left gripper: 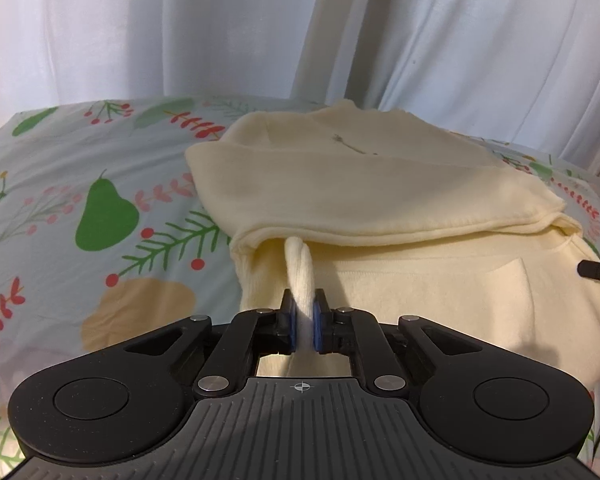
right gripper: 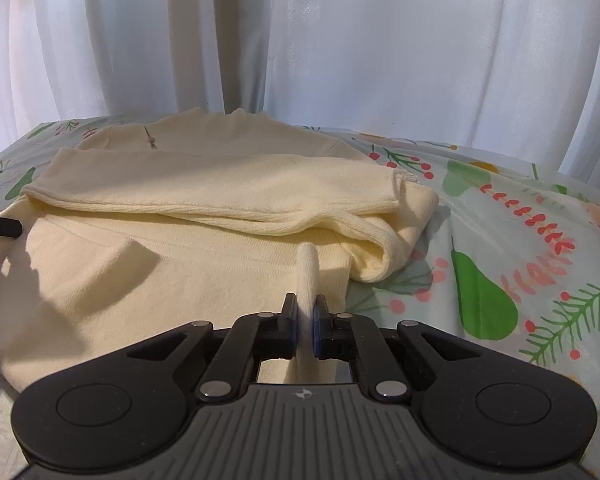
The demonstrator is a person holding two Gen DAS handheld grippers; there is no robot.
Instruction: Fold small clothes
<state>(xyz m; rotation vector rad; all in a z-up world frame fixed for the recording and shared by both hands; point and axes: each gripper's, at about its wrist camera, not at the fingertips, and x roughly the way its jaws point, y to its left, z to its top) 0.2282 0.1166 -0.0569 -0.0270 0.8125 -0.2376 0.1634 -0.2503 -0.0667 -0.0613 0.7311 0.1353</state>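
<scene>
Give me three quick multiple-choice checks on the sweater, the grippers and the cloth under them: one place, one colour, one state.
1. Where do the sleeves lie?
A. folded across the sweater
B. spread out to the sides
C. hanging off the edge

2. What colour is the sweater?
A. grey
B. pale yellow
C. blue

3. How are the grippers?
A. both open
B. one open, one shut
C. both shut on the sweater

Key: 1 A, the sleeves cross the body in both views. 2 B, cream-yellow knit on the printed cloth. 3 C, the left gripper and the right gripper each pinch a fold of the near edge.
</scene>
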